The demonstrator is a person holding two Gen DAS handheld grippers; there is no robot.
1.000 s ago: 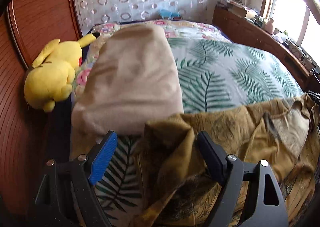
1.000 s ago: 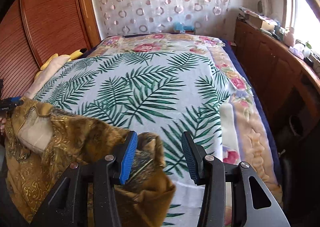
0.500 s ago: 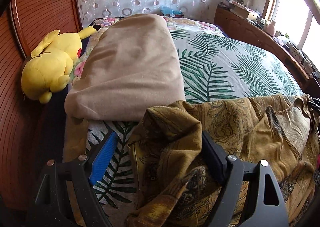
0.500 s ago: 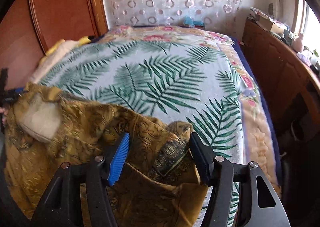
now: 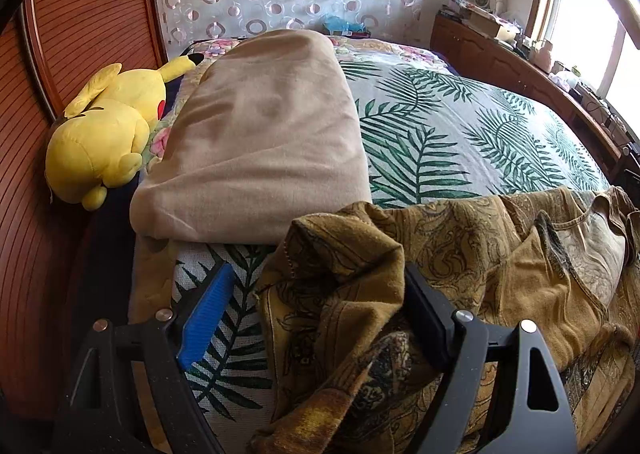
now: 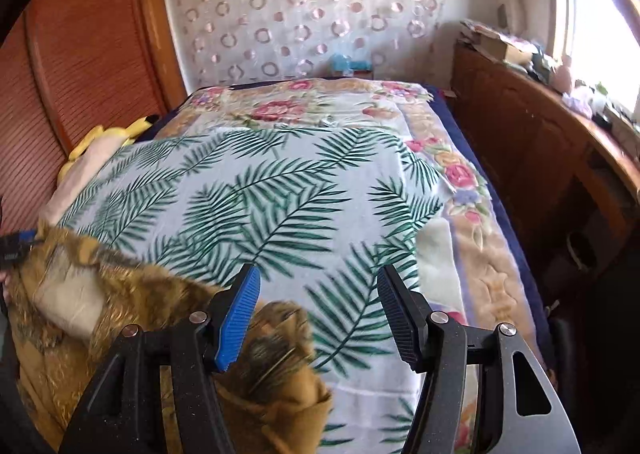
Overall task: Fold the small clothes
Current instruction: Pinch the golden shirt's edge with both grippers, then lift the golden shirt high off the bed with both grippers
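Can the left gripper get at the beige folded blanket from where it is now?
Probably, but not cleanly. The beige folded blanket lies straight ahead of the left gripper, but a bunched fold of the brown patterned garment sits between its open jaws and would likely be pushed along.

Bare palm-leaf bedspread (image 6: 304, 189) lies open ahead; beige folded blanket (image 5: 260, 133) and yellow plush (image 5: 104, 133) crowd its left.

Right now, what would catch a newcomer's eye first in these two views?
Probably the bright yellow plush toy, which lies at the bed's left edge against the wooden wall, beside a folded beige blanket. Next comes the rumpled golden-brown patterned garment, heaped at the near end of the palm-leaf bedspread. A bunch of it sits between the open jaws of the left hand-held gripper.
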